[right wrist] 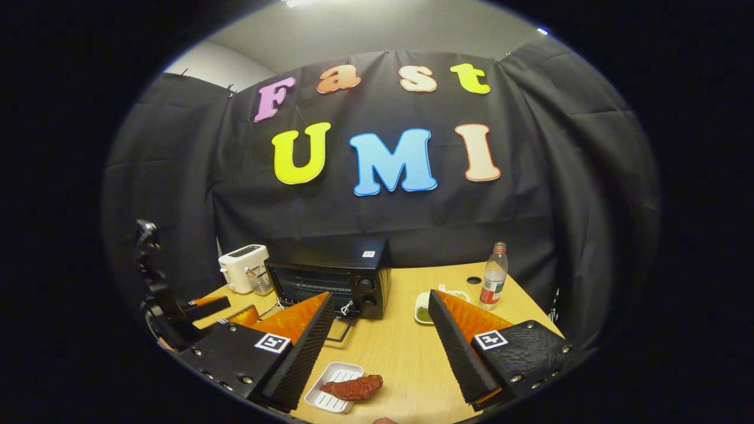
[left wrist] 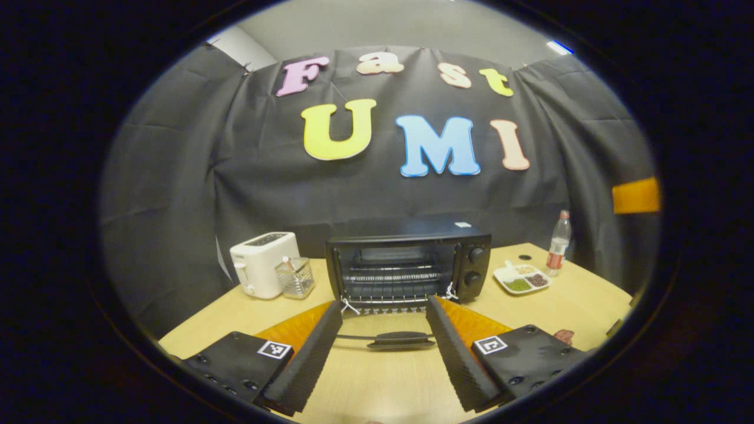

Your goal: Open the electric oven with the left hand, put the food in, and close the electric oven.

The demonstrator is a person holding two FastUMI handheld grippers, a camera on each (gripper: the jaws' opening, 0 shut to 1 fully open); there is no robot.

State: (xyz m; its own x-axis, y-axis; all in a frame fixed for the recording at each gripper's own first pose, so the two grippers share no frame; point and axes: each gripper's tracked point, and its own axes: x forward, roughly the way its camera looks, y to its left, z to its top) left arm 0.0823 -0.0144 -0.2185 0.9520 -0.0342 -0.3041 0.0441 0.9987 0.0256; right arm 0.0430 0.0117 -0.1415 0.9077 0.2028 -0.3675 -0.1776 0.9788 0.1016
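The black electric oven point(left wrist: 409, 265) stands at mid-table with its glass door point(left wrist: 400, 340) folded down flat and the wire rack showing inside. My left gripper point(left wrist: 384, 311) is open, its fingers wide apart on either side of the lowered door's handle, touching nothing. In the right gripper view the oven point(right wrist: 330, 274) sits at centre left. A red-brown piece of food point(right wrist: 353, 387) lies on a small white tray point(right wrist: 330, 400) on the near table. My right gripper point(right wrist: 382, 297) hangs open above it, holding nothing. The left gripper point(right wrist: 227, 309) shows at the left, in front of the oven.
A white toaster point(left wrist: 262, 263) and a clear glass holder point(left wrist: 296, 277) stand left of the oven. To its right are a divided plate of beans point(left wrist: 522, 278), a drink bottle point(left wrist: 558, 242) and a round hole in the wooden table point(left wrist: 524, 257).
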